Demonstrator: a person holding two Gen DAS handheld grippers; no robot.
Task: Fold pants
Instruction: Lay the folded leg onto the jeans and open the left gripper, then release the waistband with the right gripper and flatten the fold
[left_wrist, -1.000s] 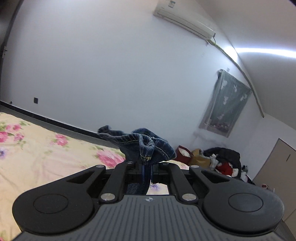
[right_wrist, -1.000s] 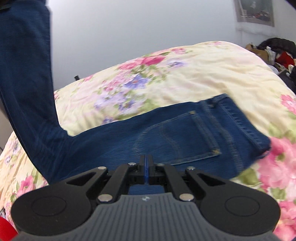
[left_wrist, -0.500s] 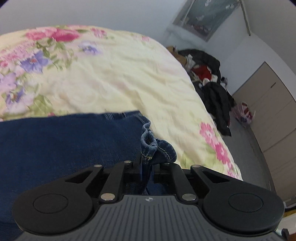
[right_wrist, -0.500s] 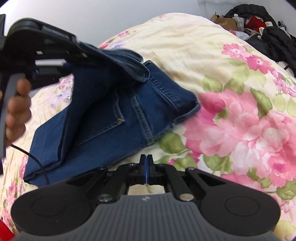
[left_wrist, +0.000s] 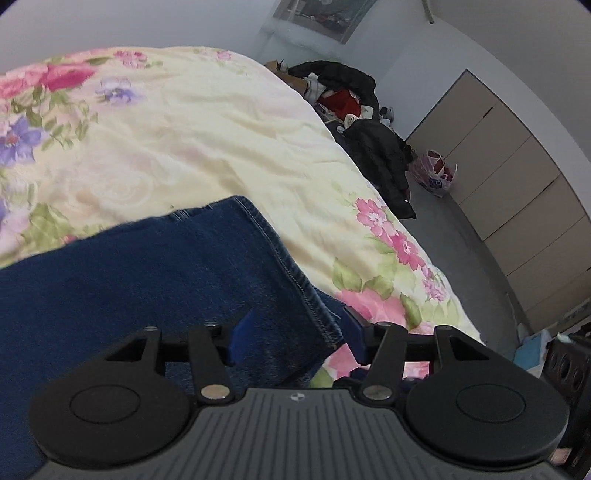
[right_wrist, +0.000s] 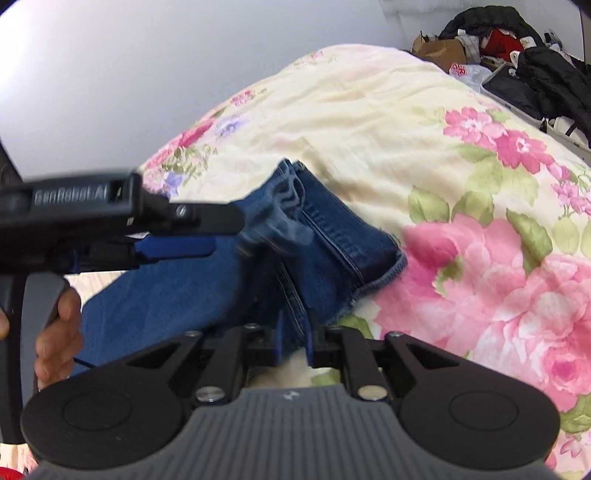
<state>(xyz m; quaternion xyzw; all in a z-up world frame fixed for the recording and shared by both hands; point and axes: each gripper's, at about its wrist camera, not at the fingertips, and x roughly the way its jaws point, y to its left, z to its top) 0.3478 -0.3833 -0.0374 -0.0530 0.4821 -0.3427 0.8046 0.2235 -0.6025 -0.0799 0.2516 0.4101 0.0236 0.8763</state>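
Both jaws opening: my left hand-held gripper (left_wrist: 295, 334) and right hand-held gripper (right_wrist: 293, 341) release the pants (right_wrist: 325, 240). Soft, heavy denim; grip the thick hem.

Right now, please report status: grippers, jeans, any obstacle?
Left gripper opening, jeans hem between jaws. Right gripper opening over denim edge. Jeans folded on floral bedspread. No obstacle seen.

We see: bed, floral cream quilt (left_wrist: 207, 147) | white wall (right_wrist: 110, 74) | grey floor (left_wrist: 454, 229) | beige wardrobe (left_wrist: 517, 184) | clothes pile (left_wrist: 354, 110)
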